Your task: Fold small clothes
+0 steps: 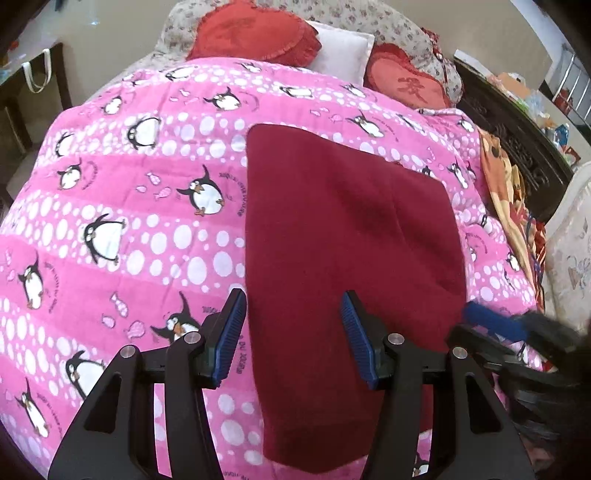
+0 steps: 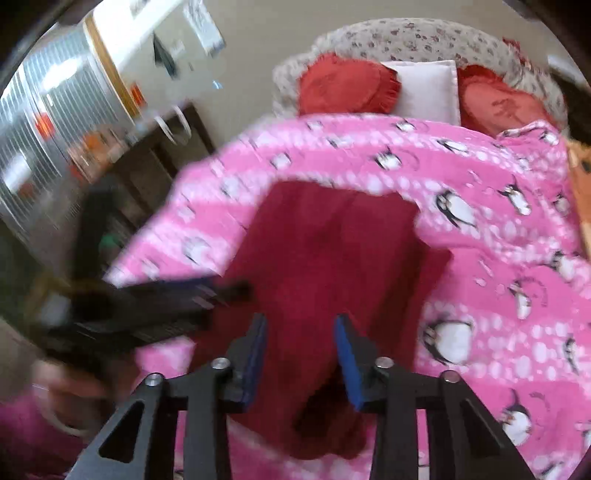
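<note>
**Both claws released above the garment**

Left claw (image 1: 293, 306) and right claw (image 2: 300, 326) hang spread, gripping nothing. Dark red garment (image 1: 351, 240) lies flat on my pink penguin quilt (image 1: 129, 206), directly beneath and ahead of both. Recommendation: pinch only the near hem corners, lift evenly, avoid catching quilt.

1 dark-red garment (image 1: 347, 236) lying on 1 pink penguin quilt (image 1: 122, 192). 2 red heart cushions, left one (image 1: 255, 31) & right one (image 1: 404, 79), w/ 1 white pillow (image 1: 341, 48) between them. 2 grippers: left (image 1: 293, 332), right (image 2: 301, 358), each w/ 2 blue-padded jaws. 1 orange patterned cloth (image 1: 506, 177) at the quilt's right edge. 1 dark desk (image 1: 33, 85), 1 white bag (image 1: 35, 72) hanging on it.
</note>
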Motion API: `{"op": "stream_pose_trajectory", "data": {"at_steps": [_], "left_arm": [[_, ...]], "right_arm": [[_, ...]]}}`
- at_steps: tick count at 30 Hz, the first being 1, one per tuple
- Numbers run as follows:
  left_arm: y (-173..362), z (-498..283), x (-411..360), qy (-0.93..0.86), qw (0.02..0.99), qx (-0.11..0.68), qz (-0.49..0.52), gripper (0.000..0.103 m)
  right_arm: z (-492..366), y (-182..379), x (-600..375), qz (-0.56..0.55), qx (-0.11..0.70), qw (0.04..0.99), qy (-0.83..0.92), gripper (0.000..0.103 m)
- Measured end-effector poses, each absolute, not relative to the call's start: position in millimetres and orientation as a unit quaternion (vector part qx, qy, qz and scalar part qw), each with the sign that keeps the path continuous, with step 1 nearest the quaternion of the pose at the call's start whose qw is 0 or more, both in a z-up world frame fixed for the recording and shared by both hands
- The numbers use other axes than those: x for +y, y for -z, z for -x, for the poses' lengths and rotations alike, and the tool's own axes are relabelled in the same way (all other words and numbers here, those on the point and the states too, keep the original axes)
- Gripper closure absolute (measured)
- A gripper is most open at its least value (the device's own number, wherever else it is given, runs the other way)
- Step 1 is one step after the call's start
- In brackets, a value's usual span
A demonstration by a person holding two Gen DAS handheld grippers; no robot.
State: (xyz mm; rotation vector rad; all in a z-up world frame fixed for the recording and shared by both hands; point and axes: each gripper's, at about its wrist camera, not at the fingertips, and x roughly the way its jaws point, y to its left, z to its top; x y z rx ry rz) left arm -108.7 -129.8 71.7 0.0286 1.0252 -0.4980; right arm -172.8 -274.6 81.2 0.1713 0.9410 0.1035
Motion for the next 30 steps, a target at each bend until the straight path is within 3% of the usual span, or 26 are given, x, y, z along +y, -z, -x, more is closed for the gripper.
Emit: {"op": "stream_pose_trajectory", "data": {"at_steps": [3,8,10,12,30], "left_arm": [[-75.5,116.7,-121.9,0.218,0.858,0.466,-0.012,0.050],[-79.1,130.3,-121.0,0.212,0.865,0.455,-0.011,0.050],[-82.4,136.9,-120.3,0.210,0.870,0.445,-0.012,0.050],[-86.3,142.2,-119.2,0.209,0.874,0.438,-0.013,0.050],[-114.1,175.6,-111.2,0.200,0.898,0.389,-0.034,0.050]], "right_arm": [[176.2,-57.0,-284.8,-0.093,0.468,0.878,-0.032,0.082],[184.3,-75.4,-288.4,-0.110,0.454,0.884,-0.029,0.082],[189.8,-82.6,-289.2,-0.123,0.443,0.888,-0.025,0.074],[197.1,-88.7,-288.9,-0.141,0.430,0.891,-0.024,0.059],[215.6,-112.5,-267.8,-0.148,0.407,0.901,0.017,0.054]]}}
